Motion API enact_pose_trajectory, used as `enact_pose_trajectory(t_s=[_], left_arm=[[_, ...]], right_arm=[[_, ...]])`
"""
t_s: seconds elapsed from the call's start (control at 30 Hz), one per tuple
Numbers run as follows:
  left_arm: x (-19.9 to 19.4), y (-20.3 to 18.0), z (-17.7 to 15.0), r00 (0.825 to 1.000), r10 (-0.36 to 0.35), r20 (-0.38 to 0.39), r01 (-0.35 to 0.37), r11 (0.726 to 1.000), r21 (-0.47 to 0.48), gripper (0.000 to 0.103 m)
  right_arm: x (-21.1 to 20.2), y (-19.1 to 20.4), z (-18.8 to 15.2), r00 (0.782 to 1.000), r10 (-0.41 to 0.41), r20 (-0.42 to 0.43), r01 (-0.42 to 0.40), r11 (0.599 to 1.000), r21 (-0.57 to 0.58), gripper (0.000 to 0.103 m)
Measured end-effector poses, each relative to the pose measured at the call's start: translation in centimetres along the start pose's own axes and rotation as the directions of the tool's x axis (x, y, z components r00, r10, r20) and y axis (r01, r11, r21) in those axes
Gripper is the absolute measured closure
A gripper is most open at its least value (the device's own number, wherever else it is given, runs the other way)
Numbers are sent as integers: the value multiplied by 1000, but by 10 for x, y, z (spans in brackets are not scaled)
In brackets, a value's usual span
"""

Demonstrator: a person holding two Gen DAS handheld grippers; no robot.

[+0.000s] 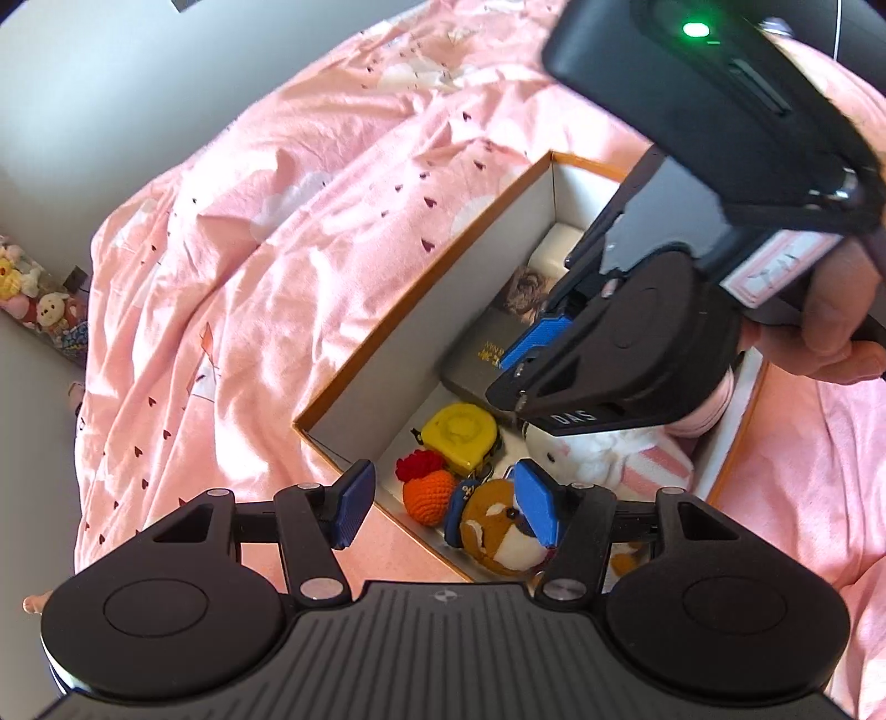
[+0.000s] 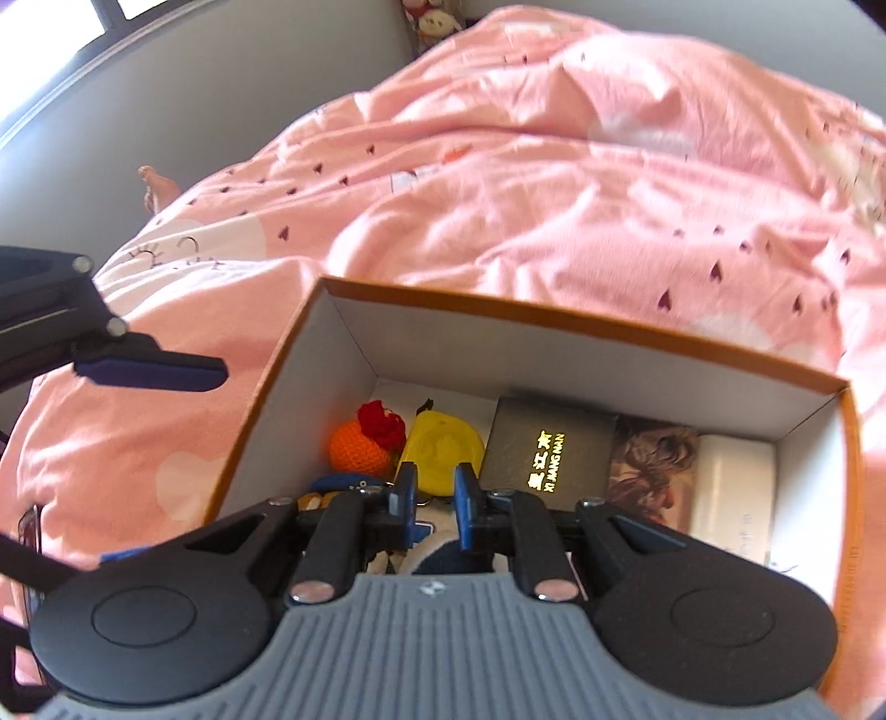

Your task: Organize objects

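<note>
An orange-rimmed cardboard box (image 1: pixel 421 288) (image 2: pixel 554 315) lies open on the bed. In it are a yellow tape measure (image 1: pixel 459 435) (image 2: pixel 443 443), an orange crochet ball (image 1: pixel 426 493) (image 2: pixel 357 448), a brown bear plush (image 1: pixel 498 526), a white and pink bunny plush (image 1: pixel 598 459), a black case (image 1: pixel 476 354) (image 2: pixel 548 448), a picture card (image 2: pixel 648 471) and a white box (image 2: pixel 731 487). My left gripper (image 1: pixel 446 512) hangs open above the box's near corner, holding nothing. My right gripper (image 2: pixel 437 498) (image 1: pixel 531 354) is over the box's middle, its jaws nearly together and empty.
A rumpled pink duvet (image 1: pixel 277 221) (image 2: pixel 554 166) surrounds the box on all sides. A bag of soft toys (image 1: pixel 39 299) (image 2: pixel 437 22) leans by the grey wall. A person's foot (image 2: pixel 158 185) shows at the bed's edge, and a hand (image 1: pixel 836 315) holds the right gripper.
</note>
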State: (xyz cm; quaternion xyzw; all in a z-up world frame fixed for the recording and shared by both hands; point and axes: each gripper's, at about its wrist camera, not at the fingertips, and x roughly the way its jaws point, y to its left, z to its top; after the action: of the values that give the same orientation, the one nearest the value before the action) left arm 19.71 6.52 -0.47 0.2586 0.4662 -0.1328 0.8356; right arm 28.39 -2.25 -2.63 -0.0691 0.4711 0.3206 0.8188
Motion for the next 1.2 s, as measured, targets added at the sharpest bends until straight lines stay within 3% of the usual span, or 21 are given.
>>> enact_pose_trajectory(t_s=[0.13, 0.33, 0.5, 0.67, 0.8, 0.9, 1.0, 1.1, 1.2], left_arm=[[-22, -7, 0, 996, 33, 81, -29, 998, -51, 35], [-53, -24, -8, 977, 81, 196, -36, 974, -222, 33], [-67, -39, -17, 963, 126, 239, -24, 920, -391, 32], [-80, -51, -33, 930, 181, 320, 20, 843, -537, 24], [-81, -64, -41, 906, 264, 330, -18, 804, -594, 19], [-80, -75, -46, 892, 312, 328, -55, 793, -607, 16], [-79, -82, -51, 887, 332, 321, -74, 789, -610, 14], [-78, -87, -59, 879, 357, 316, -80, 763, -641, 14], [-75, -92, -66, 875, 371, 313, -78, 744, -663, 11]], right_arm=[[-37, 7, -10, 997, -20, 75, 22, 999, -30, 80], [-86, 13, -33, 980, -71, 188, 81, 996, -46, 70], [-115, 14, -60, 952, -145, 269, 160, 987, -35, 64], [-137, 9, -89, 926, -186, 328, 195, 981, 5, 56], [-151, 10, -109, 903, -207, 376, 210, 977, 34, 48], [-159, 13, -124, 886, -221, 408, 220, 974, 50, 43], [-163, 20, -138, 866, -234, 441, 235, 970, 54, 35], [-163, 28, -150, 845, -264, 465, 269, 961, 56, 31], [-159, 32, -161, 839, -273, 470, 280, 958, 57, 26]])
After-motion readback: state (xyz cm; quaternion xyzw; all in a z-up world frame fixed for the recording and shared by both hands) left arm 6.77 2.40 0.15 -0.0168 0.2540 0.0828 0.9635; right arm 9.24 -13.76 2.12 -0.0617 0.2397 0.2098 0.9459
